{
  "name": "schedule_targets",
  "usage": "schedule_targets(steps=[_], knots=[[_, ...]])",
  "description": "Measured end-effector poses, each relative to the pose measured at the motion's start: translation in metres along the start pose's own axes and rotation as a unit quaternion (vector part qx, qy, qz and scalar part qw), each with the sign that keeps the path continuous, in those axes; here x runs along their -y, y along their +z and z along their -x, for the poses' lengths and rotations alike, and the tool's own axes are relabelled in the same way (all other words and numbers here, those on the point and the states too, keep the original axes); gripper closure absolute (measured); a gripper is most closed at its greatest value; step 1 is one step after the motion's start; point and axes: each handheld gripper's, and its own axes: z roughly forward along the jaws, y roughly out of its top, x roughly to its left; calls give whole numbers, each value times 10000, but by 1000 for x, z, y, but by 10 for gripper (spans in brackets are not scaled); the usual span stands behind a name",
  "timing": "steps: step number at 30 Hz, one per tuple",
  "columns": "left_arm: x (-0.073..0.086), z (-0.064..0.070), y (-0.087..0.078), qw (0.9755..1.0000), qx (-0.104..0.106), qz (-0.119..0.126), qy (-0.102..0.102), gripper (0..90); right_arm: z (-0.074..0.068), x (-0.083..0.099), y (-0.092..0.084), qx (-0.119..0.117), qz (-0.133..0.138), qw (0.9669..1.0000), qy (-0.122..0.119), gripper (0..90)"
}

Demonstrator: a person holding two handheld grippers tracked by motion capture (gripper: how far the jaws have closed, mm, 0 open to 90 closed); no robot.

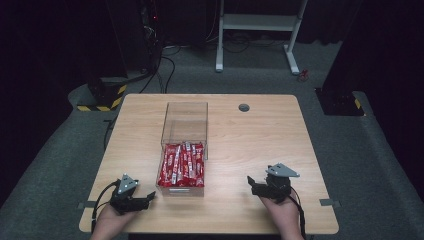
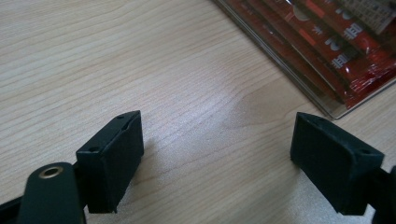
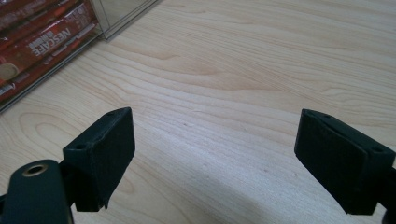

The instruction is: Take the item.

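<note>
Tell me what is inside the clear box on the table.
The near half of the clear box holds a pile of red sachets, some printed Nescafe. The far half looks empty. Anything beneath the top sachets is covered.

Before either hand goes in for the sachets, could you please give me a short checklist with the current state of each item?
1. Left tongs open, nothing held: ok.
2. Right tongs open, nothing held: ok.
3. Red sachets lie in the near half of the clear box: ok.
4. Box top open for access: cannot tell.
5. Table bare between each pair of tongs and the box: ok.
6. Both tongs apart from the box wall: ok.
</note>
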Motion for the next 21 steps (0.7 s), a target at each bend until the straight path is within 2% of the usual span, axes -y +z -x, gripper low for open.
schedule_targets(steps=[10, 18, 21], knots=[[0, 0, 0, 10000, 5, 3, -1, 175, -2, 0, 4, -14, -53, 10000, -75, 127], [0, 0, 0, 10000, 17, -6, 10, 175, -5, -8, 3, -114, 200, 9997, -77, 127], [0, 0, 0, 10000, 16, -6, 12, 175, -7, -13, 4, -168, 206, 9996, -96, 127]])
